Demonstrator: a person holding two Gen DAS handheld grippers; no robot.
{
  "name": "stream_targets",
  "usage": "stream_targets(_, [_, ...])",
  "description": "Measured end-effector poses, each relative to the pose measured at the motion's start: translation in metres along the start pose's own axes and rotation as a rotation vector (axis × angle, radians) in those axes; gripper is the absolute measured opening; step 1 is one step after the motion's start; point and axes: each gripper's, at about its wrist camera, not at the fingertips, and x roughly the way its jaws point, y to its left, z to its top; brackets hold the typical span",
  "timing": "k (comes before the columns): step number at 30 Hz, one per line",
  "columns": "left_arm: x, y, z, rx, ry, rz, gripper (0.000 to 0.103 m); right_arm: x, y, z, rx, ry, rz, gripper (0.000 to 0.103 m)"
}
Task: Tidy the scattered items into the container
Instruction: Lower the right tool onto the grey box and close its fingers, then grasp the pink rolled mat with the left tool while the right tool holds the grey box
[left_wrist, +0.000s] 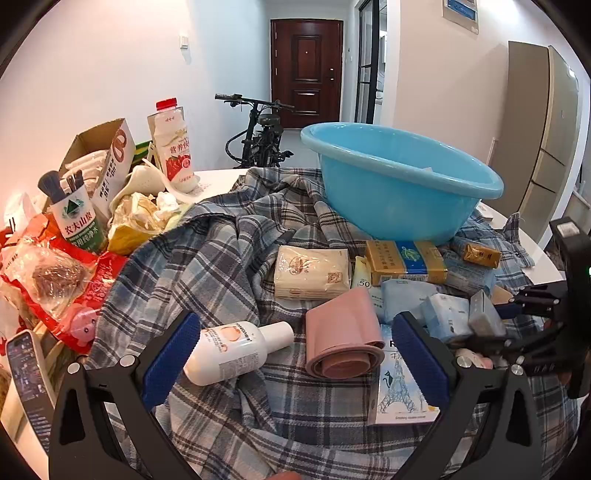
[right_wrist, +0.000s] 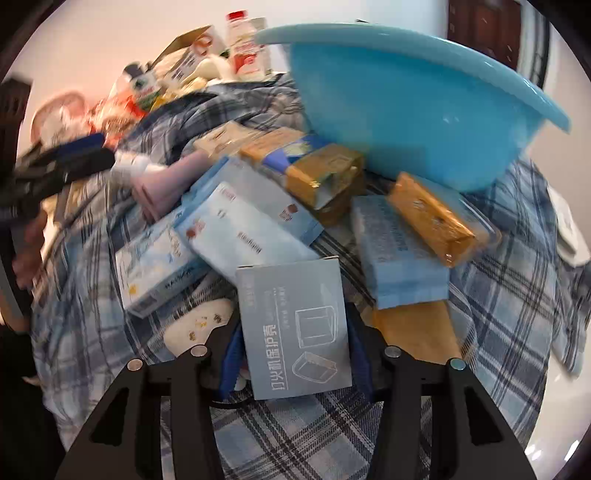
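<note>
From the left wrist view, a light blue basin (left_wrist: 402, 184) is seen on plaid cloth (left_wrist: 207, 258) at the far right of the counter; only a scrap of white shows inside. The left tongs (left_wrist: 295, 354) are spread apart, empty, over one white bottle (left_wrist: 236, 350) and one pink roll (left_wrist: 343, 336).

From the right wrist view, the right tongs (right_wrist: 291, 354) are clamped on one grey box (right_wrist: 295, 328), held upright, near the basin (right_wrist: 417, 118). Two gold packets (right_wrist: 432, 221) lie just below its wall.

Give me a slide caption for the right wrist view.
Right gripper shut on a grey box above the plaid cloth, with the blue basin just beyond.
</note>
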Motion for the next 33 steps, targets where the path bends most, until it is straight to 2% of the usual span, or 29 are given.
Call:
stream_targets(5, [0.0, 0.001, 0.001, -0.006, 0.005, 0.006, 0.103, -0.008, 0.0, -0.008, 0.014, -0.014, -0.031, 0.05])
stream_targets(8, [-0.002, -0.003, 0.001, 0.002, 0.002, 0.004, 0.103, -0.021, 0.005, -0.011, 0.03, -0.054, -0.052, 0.05])
stream_targets(15, [-0.017, -0.02, -0.002, 0.047, -0.012, -0.013, 0.103, -0.059, 0.025, -0.015, 0.054, -0.159, -0.157, 0.05])
stream_targets(20, [-0.025, -0.03, -0.013, 0.066, 0.006, -0.048, 0.103, -0.072, 0.033, -0.02, 0.107, -0.204, -0.281, 0.05])
stream_targets(27, [-0.034, -0.038, -0.028, 0.128, 0.0, -0.029, 0.103, -0.08, 0.035, -0.033, 0.166, -0.243, -0.325, 0.05])
stream_targets(29, [-0.034, -0.034, -0.03, 0.124, 0.004, -0.032, 0.103, -0.081, 0.039, -0.035, 0.173, -0.254, -0.34, 0.05])
stream_targets(33, [-0.026, -0.021, -0.028, 0.074, 0.039, -0.086, 0.103, -0.081, 0.045, -0.037, 0.184, -0.271, -0.377, 0.05])
